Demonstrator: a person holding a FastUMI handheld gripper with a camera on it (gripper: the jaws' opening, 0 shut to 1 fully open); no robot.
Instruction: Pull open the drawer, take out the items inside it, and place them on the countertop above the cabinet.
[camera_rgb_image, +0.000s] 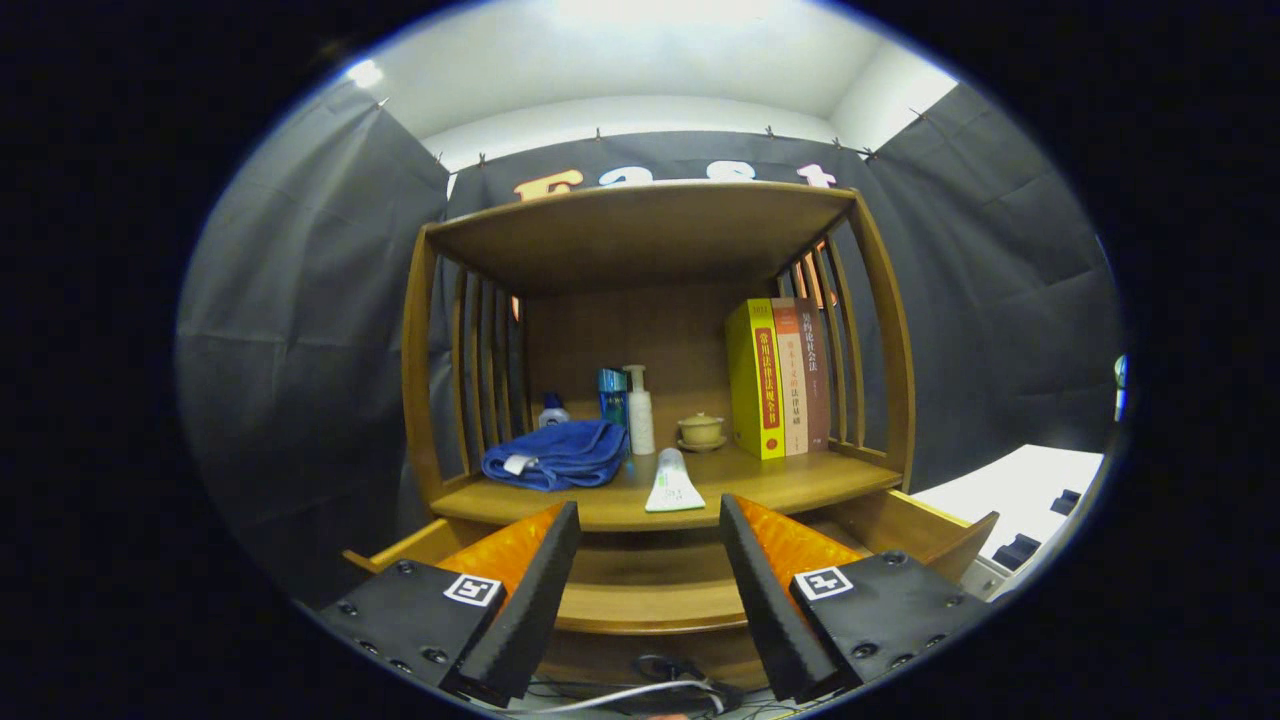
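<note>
From the gripper view, the gripper (650, 520) is held with its fingers (545, 580) spread wide and gripping nothing; open air lies between them. Beyond the gap stands the wooden cabinet (420, 380), and its drawer (650, 600) is pulled out toward the fingers, the front rail running across just ahead of the tips. The drawer's left corner (375, 560) sticks out beside the left finger and its right corner (975, 530) juts past the right finger. What lies inside the drawer I cannot tell, as the fingers and the rail hide its floor.

Above the drawer, the worktop (800, 485) has its front edge just past the fingertips. A white tube (672, 483) lies right at that edge, between the two fingers and beyond them, its cap pointing inward. To the left of it, beyond the left finger, sits a folded blue towel (560, 455), close to the slatted side wall. Behind them, well back, stand a pump bottle (640, 410), a blue box (612, 395), a small bottle (552, 410) and a small lidded pot (700, 430). Upright books (775, 375) lean against the right slats. The stretch of worktop beyond the right finger, in front of the books, is bare. Cables (640, 690) trail below the drawer.
</note>
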